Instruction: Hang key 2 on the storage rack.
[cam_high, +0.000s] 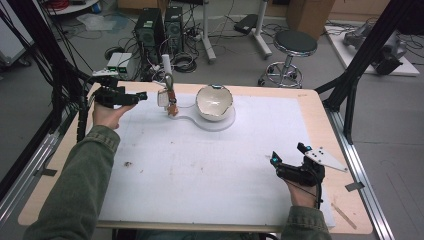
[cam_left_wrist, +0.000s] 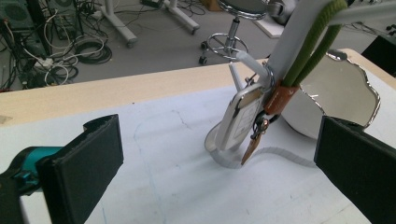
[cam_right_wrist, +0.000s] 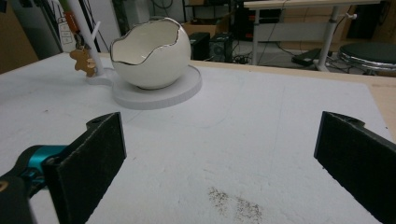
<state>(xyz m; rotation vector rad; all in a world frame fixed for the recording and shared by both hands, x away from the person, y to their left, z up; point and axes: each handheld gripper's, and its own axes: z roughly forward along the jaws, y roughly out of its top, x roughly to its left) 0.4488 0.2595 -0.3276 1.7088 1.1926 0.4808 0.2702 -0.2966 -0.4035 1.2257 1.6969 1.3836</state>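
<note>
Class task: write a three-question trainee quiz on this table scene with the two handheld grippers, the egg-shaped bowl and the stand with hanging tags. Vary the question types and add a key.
1. True or false: the left gripper is clamped on the white tag.
2. Multiple choice: the egg-shaped bowl sits on A) the bare wooden table edge, B) the round white base, C) the stool.
3. Fill in: the right gripper rests near the table's ___ edge, as the high view shows it.

Key
1. False: its jaws stand wide apart, short of the tag.
2. B.
3. Right: far from the bowl, jaws open with nothing between them.
</note>
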